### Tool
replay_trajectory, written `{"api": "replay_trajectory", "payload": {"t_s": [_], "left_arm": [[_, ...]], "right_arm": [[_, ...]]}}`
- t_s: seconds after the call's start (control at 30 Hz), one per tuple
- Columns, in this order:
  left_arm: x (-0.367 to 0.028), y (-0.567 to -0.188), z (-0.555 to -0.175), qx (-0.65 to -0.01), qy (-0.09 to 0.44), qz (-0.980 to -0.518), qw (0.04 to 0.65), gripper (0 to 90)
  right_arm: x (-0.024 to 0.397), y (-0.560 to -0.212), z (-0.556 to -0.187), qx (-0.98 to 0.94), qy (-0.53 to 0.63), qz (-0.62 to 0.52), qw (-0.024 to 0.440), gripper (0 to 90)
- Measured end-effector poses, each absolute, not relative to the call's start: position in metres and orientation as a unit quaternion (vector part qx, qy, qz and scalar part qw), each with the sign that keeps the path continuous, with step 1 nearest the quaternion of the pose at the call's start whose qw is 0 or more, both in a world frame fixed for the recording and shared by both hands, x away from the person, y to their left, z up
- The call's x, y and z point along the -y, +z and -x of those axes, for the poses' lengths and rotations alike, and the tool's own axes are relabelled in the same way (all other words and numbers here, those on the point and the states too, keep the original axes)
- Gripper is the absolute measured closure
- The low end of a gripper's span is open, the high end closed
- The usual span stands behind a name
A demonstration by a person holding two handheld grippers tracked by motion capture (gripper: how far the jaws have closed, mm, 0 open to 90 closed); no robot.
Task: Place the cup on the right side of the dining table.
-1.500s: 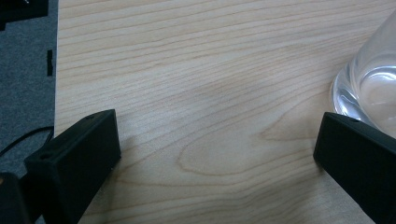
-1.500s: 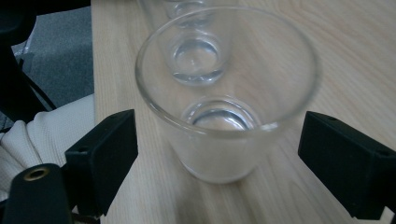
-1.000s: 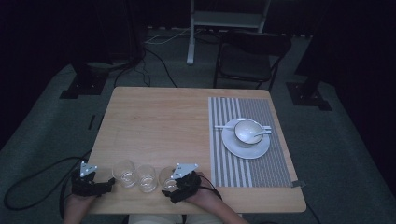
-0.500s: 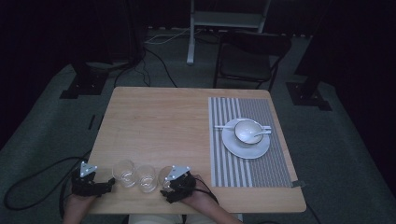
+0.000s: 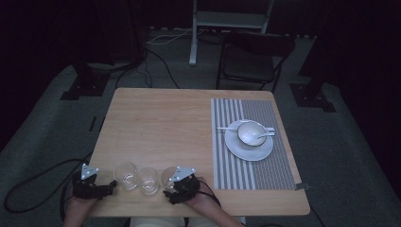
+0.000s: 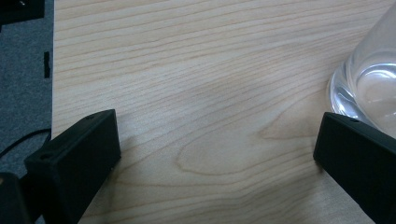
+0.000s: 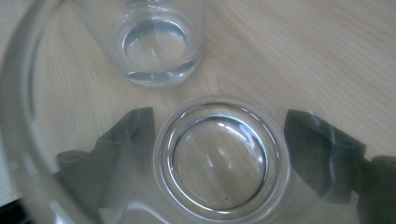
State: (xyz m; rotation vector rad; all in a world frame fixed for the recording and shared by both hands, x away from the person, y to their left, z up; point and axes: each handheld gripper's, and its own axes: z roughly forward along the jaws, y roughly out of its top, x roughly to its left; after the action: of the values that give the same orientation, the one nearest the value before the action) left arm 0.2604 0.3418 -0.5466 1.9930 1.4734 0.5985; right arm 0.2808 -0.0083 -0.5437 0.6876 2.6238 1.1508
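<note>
Three clear drinking glasses sit in a row near the bottom edge of the wooden tabletop [image 5: 156, 123], in the lower left-centre of the high view: left glass [image 5: 126, 175], middle glass [image 5: 148, 180] and right glass [image 5: 169, 177].

The right tongs [image 5: 171, 195] are at that right glass. In the right gripper view you look straight through the glass: its thick round base sits bottom centre, and a dark jaw shows through the wall on either side of it. So the jaws straddle the glass, spread wide, but I can't tell if they actually touch it or are clamped. The middle glass sits just beyond, at the top of that view.

The left tongs [image 5: 111, 186] are at the bottom left, just beside the left glass. In the left gripper view the jaws are wide apart with bare wood between them, nothing gripped, and the glass base pokes in at the right edge by the right jaw.

Over on the right there's a striped placemat [image 5: 246, 175] with a white plate [image 5: 249, 150], bowl [image 5: 249, 131] and spoon [image 5: 262, 136].
</note>
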Motion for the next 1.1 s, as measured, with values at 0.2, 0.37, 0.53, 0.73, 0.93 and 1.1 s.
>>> {"api": "replay_trajectory", "payload": {"t_s": [0.2,0.37,0.53,0.73,0.93,1.1], "left_arm": [[-0.342,-0.547,-0.260,-0.552,0.225,-0.748,0.292,0.9],[-0.342,-0.547,-0.260,-0.552,0.224,-0.748,0.292,0.9],[-0.342,-0.547,-0.260,-0.552,0.224,-0.748,0.292,0.9],[-0.342,-0.547,-0.260,-0.552,0.224,-0.748,0.292,0.9],[-0.342,-0.547,-0.260,-0.552,0.225,-0.748,0.292,0.9],[-0.342,-0.547,-0.260,-0.552,0.224,-0.748,0.292,0.9]], "right_arm": [[0.015,-0.539,-0.283,-0.880,0.395,-0.242,0.105,22.5],[0.021,-0.533,-0.282,-0.874,0.407,-0.240,0.113,22.1],[0.024,-0.527,-0.282,-0.871,0.411,-0.243,0.117,21.8],[0.030,-0.523,-0.286,-0.866,0.415,-0.253,0.117,21.4],[0.036,-0.516,-0.288,-0.858,0.428,-0.258,0.120,21.1],[0.038,-0.514,-0.290,-0.856,0.428,-0.264,0.123,20.9]]}}
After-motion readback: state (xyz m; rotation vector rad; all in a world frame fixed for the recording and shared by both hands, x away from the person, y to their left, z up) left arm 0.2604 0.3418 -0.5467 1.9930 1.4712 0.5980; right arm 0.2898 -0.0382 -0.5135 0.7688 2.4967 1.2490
